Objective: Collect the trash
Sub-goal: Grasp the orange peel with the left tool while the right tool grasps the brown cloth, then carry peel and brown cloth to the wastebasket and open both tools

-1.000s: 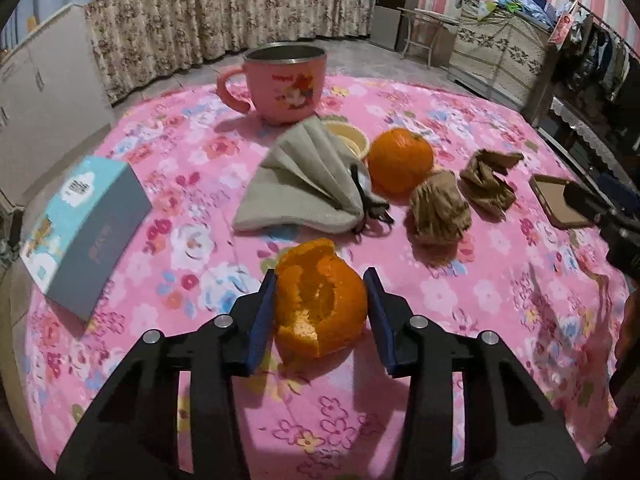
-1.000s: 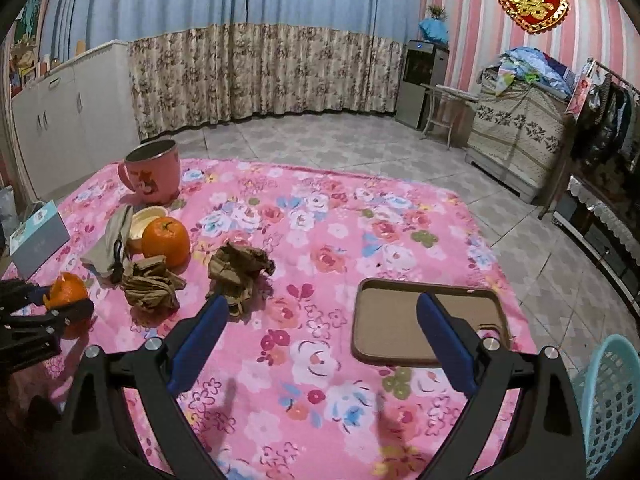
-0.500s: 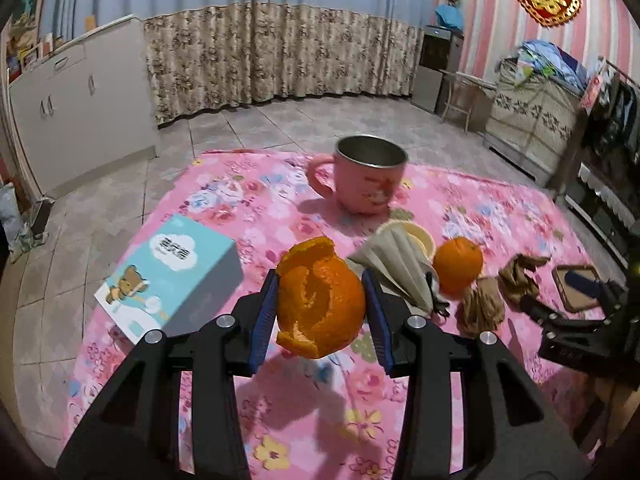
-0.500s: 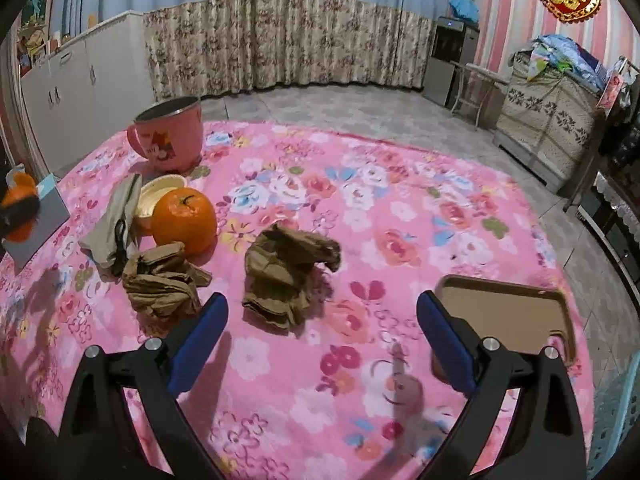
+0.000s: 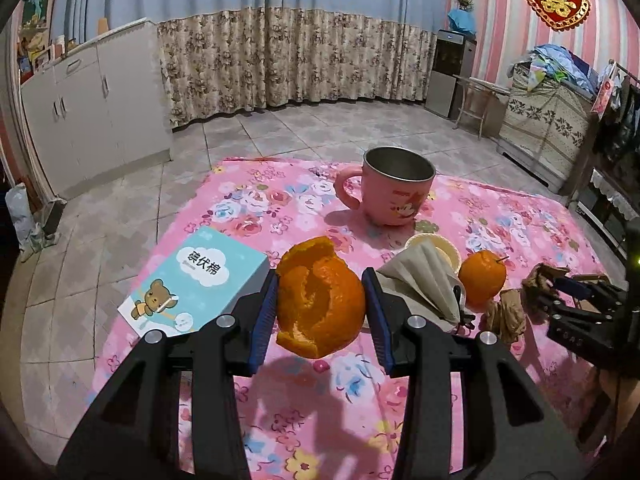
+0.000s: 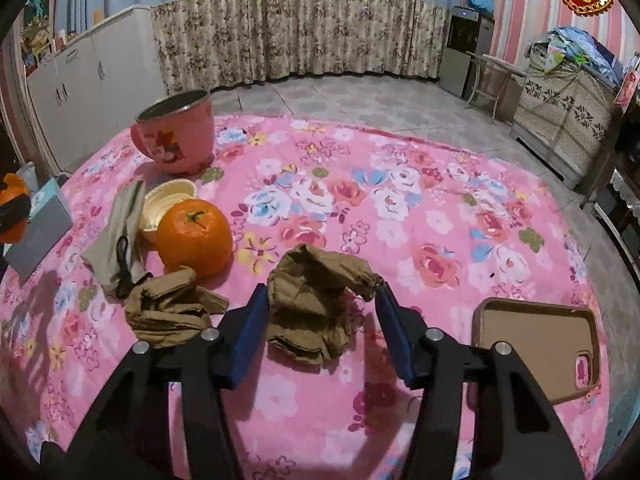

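above the pink tablecloth, the left gripper is pinching the orange peel clear, likely for binning. the right gripper is gaping wide, straddling a crumpled brown paper on the cloth, unsqueezed, probably the next pickup.

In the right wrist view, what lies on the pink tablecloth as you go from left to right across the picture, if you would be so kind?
Blue box → grey folded cloth → whole orange → crumpled brown paper between the right gripper's fingers → tan phone case.
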The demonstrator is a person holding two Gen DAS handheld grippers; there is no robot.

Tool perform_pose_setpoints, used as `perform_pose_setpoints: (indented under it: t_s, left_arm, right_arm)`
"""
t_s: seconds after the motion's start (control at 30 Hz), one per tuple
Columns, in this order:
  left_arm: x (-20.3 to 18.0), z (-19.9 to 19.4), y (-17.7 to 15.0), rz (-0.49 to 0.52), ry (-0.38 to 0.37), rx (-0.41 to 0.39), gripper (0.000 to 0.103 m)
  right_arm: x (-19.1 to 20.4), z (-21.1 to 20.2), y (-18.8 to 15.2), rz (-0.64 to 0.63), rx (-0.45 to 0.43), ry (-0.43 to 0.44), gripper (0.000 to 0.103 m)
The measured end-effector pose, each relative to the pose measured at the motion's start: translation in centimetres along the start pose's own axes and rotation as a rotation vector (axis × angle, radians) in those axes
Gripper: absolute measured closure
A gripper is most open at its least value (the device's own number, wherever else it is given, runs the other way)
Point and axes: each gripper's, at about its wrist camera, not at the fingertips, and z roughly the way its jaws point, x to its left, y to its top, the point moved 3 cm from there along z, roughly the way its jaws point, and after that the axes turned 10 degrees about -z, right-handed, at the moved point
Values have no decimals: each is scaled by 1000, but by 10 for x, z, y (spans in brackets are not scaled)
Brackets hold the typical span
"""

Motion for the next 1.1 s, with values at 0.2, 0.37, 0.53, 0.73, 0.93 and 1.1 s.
perform_pose_setpoints:
  t_s: [0.2,0.37,0.53,0.73,0.93,1.1]
  left_arm:
    - [-5,-7,2,2,-14,-7,62]
    - [-22,-19,0,33,-36,-20,62]
    - [-48,-35,-7,94,-63,-38,62]
    - [-88,-56,-20,167,-120,-50,62]
    - [-138,-76,-46,261,-197,-48,62]
    - [-181,-90,-72,326,-259,-34,62]
  right_arm:
    - [-18,-34,-12,17,-33,-33,50]
    - [-40,-74,-26,50,-67,-74,50]
    - [-62,-118,-39,87,-113,-110,50]
    - [-89,-173,-67,117,-163,-179,50]
    - [-116,-214,-101,145,-180,-249,50]
    - [-142,-239,-131,203,-188,-299,50]
